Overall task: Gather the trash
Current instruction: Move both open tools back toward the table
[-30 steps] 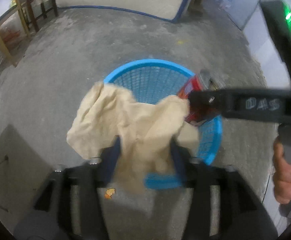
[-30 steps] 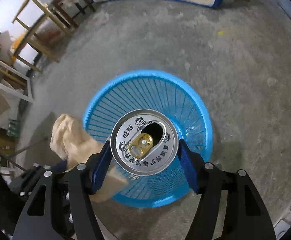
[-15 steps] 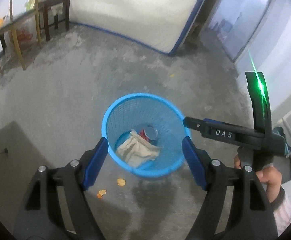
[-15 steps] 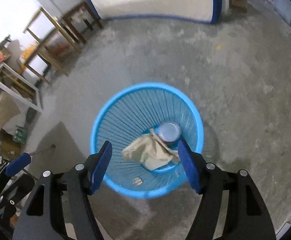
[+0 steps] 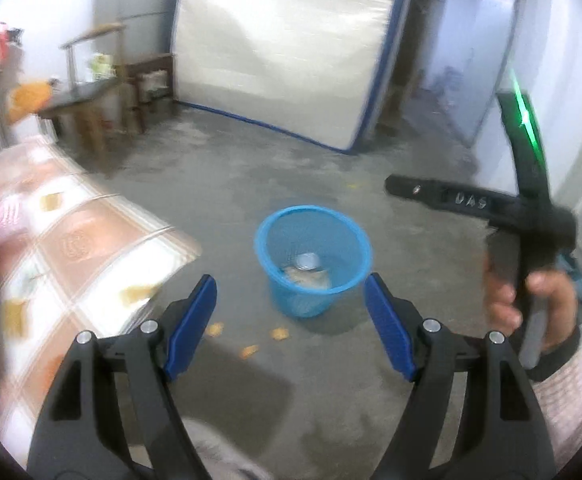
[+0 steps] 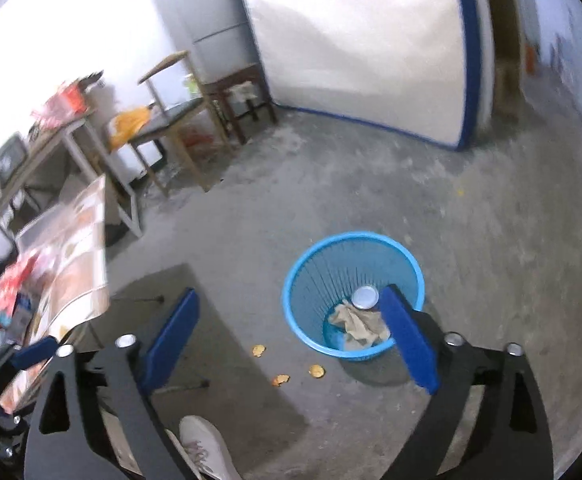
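In the left wrist view, the left gripper (image 5: 291,324) fills the lower half of the frame, its blue-padded jaws spread wide with nothing between them. Beyond the gap, at centre frame, the blue basket (image 5: 313,256) stands on the grey concrete floor (image 5: 227,184). Inside it lie a can (image 5: 308,261), seen from its silvery end, and a beige cloth (image 5: 305,276) beside it. Small orange scraps (image 5: 279,333) lie on the floor just below the basket. A patterned tabletop (image 5: 71,248) fills the blurred left side. At right, a person's hand (image 5: 531,304) grips the handle of the other tool, whose black arm reaches toward upper centre.

In the right wrist view, the right gripper (image 6: 289,340) has just been opening its jaws, and they stand wide apart and empty. The basket (image 6: 353,292) sits right of centre, partly behind the right finger; the can (image 6: 365,297) rests against the cloth (image 6: 357,322) at its bottom. Orange scraps (image 6: 316,370) dot the floor (image 6: 491,240) at lower centre. A white shoe (image 6: 207,452) shows at the bottom edge, and the tabletop (image 6: 75,264) lies at left.
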A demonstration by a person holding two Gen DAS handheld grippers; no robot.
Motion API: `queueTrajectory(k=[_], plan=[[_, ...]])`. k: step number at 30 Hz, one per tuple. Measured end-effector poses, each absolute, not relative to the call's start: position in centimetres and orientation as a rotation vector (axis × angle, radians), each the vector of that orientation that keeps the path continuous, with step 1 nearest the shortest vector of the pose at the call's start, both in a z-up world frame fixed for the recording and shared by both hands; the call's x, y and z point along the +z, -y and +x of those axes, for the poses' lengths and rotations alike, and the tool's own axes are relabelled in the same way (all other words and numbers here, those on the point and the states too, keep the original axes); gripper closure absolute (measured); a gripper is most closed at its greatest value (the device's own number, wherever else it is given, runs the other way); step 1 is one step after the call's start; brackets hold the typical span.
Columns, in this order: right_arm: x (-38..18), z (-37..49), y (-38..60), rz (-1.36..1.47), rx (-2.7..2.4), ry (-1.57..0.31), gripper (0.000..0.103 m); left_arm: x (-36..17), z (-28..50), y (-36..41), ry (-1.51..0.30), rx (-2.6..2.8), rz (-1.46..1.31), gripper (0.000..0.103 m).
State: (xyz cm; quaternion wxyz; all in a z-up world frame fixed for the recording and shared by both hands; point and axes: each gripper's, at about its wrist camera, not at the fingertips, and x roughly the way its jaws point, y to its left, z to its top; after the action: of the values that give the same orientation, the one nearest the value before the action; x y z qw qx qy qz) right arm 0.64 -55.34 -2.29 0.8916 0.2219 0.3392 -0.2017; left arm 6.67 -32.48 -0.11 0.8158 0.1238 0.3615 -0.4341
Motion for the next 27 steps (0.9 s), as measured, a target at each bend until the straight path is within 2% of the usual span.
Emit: queueTrajectory(k=[3, 5, 7, 11, 13, 17, 21, 27], plan=[[-0.5, 3.2, 50.9, 0.322, -0.475, -0.773, 0.006, 1.0, 6.8, 28.1, -0.794, -0.866, 0.228, 0.03], [0.7, 5.3, 47.7, 0.23, -0.481, -0.784, 0.006, 2.0, 7.6, 24.3, -0.811, -0.837, 0.156, 0.024], [2.0, 7.0, 44.9, 0.183, -0.425, -0.779, 0.006, 3.2, 8.1, 19.6, -0.798, -0.788, 0.072, 0.023], [3.9, 10.7, 39.2, 0.2, -0.207, -0.746, 0.006, 4.6, 9.2, 12.2, -0.762, -0.71, -0.051, 0.019], [4.7, 12.0, 37.2, 0.22, -0.147, -0.717, 0.006, 5.0, 9.6, 9.2, -0.726, -0.658, -0.086, 0.013], [5.7, 15.5, 33.8, 0.413, 0.245, -0.669, 0.006, 5.3, 9.8, 4.6, -0.614, -0.563, -0.136, 0.009], [4.0, 20.9, 32.6, 0.693, 0.52, -0.836, 0.006, 5.8, 10.0, 3.3, -0.475, -0.517, -0.145, 0.008], [0.7, 26.9, 32.3, 0.883, 0.584, -0.96, 0.008, 5.7, 12.6, 3.8, -0.475, -0.484, -0.105, 0.008]])
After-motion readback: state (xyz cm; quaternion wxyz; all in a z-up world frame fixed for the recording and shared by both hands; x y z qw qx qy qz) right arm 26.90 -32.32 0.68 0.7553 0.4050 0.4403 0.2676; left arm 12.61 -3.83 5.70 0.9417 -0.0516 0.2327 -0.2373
